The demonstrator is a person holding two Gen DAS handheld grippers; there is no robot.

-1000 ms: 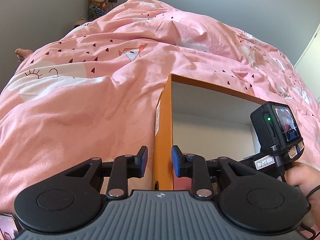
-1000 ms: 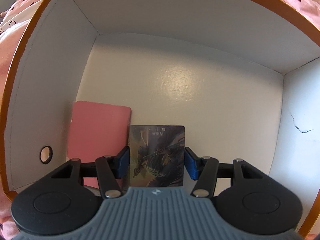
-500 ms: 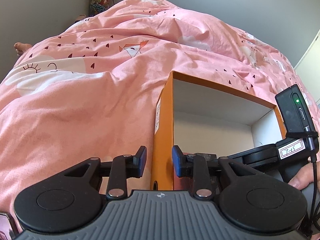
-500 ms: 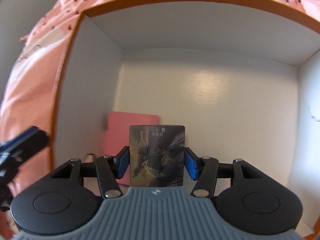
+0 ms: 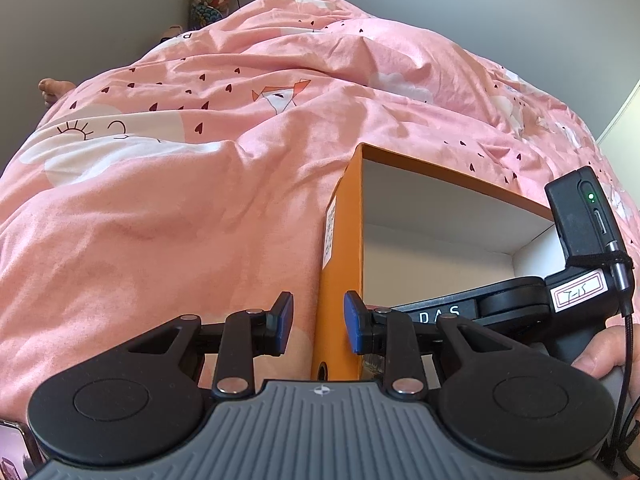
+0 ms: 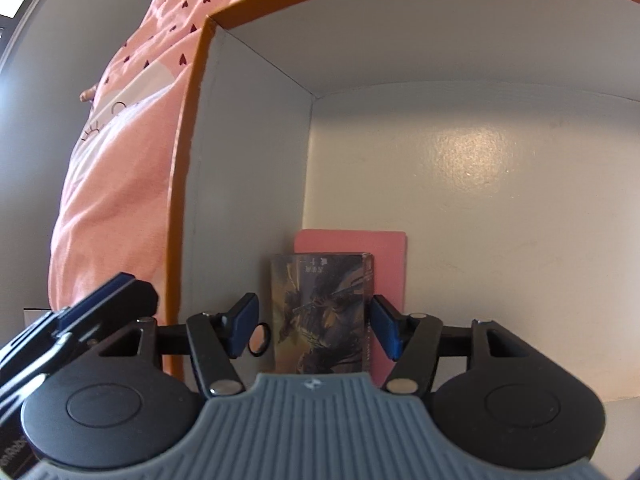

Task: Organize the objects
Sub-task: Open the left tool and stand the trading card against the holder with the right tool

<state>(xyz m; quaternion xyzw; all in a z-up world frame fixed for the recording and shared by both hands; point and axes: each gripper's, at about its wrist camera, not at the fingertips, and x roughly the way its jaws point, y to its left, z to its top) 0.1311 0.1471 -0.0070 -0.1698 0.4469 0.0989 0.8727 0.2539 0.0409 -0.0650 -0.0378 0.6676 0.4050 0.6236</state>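
The jaws of the right gripper (image 6: 314, 328) are opening around the dark picture box (image 6: 322, 312): the left pad already stands apart from it, and the right pad is at its edge or just off it. The box is inside the orange carton (image 6: 188, 184), near the left wall, and partly covers a pink flat thing (image 6: 390, 264) behind it. The jaws of the left gripper (image 5: 318, 326) are narrow, one on each side of the carton's left wall (image 5: 340, 280), but I cannot tell if they press it. The carton lies on the bed cover (image 5: 160, 220). I judge that the step is the release of the box. The next move calls for a straight retreat up and out, without touching the box.
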